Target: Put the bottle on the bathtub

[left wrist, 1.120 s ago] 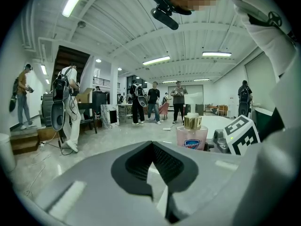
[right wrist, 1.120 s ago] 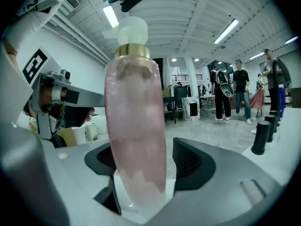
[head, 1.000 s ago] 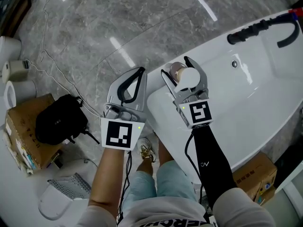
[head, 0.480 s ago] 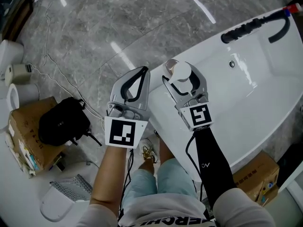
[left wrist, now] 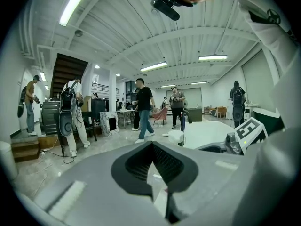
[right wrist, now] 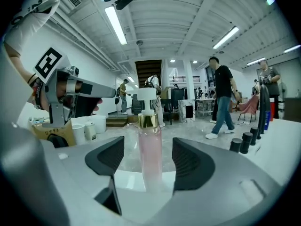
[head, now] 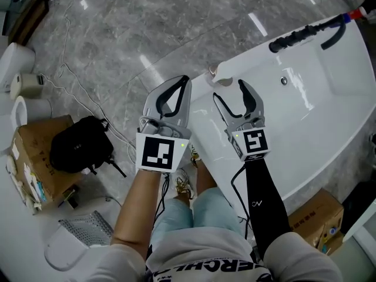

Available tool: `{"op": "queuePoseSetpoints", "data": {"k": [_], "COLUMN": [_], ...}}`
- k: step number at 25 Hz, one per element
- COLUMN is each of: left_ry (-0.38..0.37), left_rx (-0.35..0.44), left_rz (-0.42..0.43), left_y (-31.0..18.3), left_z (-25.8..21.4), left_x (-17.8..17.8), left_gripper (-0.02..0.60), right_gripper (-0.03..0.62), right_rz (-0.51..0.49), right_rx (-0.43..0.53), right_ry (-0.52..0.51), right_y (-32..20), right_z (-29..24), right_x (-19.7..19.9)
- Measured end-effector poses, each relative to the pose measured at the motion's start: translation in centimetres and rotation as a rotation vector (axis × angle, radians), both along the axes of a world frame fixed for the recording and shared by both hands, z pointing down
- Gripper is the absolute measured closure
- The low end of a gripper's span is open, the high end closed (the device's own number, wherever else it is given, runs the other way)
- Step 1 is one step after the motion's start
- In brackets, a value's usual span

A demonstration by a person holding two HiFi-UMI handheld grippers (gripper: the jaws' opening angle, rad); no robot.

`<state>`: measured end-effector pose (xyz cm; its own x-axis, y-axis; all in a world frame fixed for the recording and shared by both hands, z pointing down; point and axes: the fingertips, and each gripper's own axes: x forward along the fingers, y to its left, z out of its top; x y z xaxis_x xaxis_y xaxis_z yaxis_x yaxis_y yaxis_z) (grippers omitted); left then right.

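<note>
A slim pink bottle (right wrist: 149, 142) with a gold collar and white pump top stands upright on the corner rim of the white bathtub (head: 305, 119). From above, the bottle (head: 215, 75) shows as a small pale cap just beyond my right gripper (head: 229, 90). That right gripper (right wrist: 147, 161) is open, its black pads either side of the bottle and clear of it. Over the floor beside the tub, my left gripper (head: 184, 82) is shut and holds nothing. In its own view the left gripper (left wrist: 153, 147) has its jaws pressed together.
A black hand shower (head: 299, 35) lies on the tub's far rim. On the grey marble floor are a black bag (head: 76, 144), a cardboard box (head: 32, 157) and loose cables (head: 76, 93). Another box (head: 311, 216) sits by the tub. Several people (left wrist: 143, 107) walk in the hall.
The right gripper has opened, let go of the bottle and drawn back towards me. The bottle now stands alone on the tub's rim. The left gripper stays shut.
</note>
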<state>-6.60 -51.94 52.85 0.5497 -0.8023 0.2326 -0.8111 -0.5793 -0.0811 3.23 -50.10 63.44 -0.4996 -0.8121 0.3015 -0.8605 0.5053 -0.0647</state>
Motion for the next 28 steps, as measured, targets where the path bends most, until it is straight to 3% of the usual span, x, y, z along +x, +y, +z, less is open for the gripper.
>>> {"op": "queuePoseSetpoints", "data": {"k": [8, 18, 28], "left_ry": [-0.046, -0.026, 0.009], "left_rx": [-0.012, 0.035, 0.081], "left_rz": [0.023, 0.034, 0.059], "left_y": [4.4, 10.7, 19.1], "left_z": [-3.6, -12.2, -18.5], "left_x": [-1.2, -5.9, -9.3], "left_gripper": [0.580, 0.580, 0.580], "right_gripper": [0.252, 0.273, 0.282], "right_rz": [0.011, 0.020, 0.057], "right_rx": [0.009, 0.097, 0.182], "right_ry": [-0.012, 0.004, 0.018], "right_y": [3.2, 9.5, 17.7], "right_z": [-6.0, -17.1, -24.3], "right_x": [-0.5, -4.8, -7.9]}}
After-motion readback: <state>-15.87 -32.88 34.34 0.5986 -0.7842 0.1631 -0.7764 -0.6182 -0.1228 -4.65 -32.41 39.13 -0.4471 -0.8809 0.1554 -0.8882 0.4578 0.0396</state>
